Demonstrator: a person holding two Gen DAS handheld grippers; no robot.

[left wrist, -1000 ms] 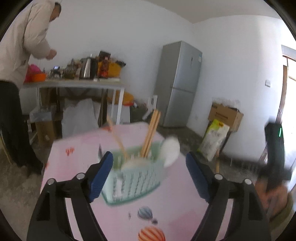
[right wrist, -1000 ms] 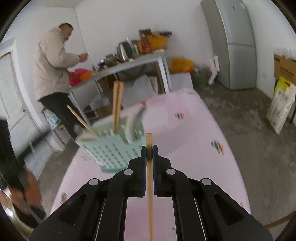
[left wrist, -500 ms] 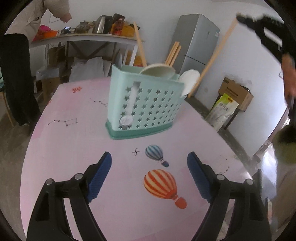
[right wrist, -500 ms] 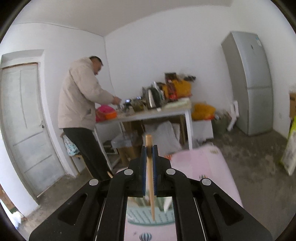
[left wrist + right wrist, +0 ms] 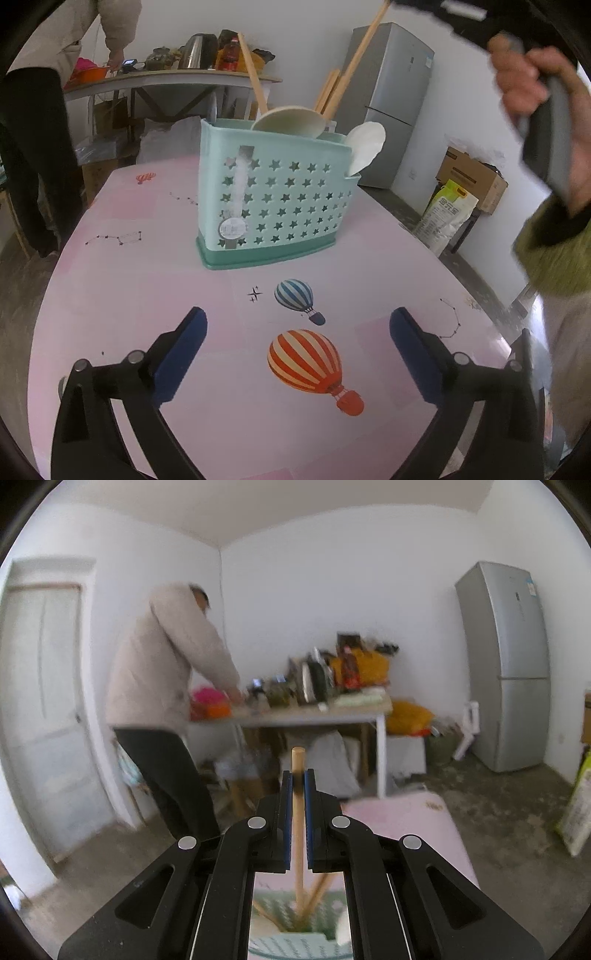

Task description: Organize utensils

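The left gripper (image 5: 297, 332), jaws opening with nothing between them, hovers over the pink balloon-print table (image 5: 147, 280). Beyond stands the mint star-perforated utensil basket (image 5: 273, 199). Above it, the right gripper (image 5: 298, 775) pinches a wooden chopstick (image 5: 297, 760), apparently mid-insertion; lowering and releasing likely follows.

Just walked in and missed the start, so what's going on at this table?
A person is sorting utensils into a mint green holder on the pink table. The right gripper is shut on a wooden chopstick, held above the holder. The left gripper hangs low over the table, opening, nothing between its fingers.
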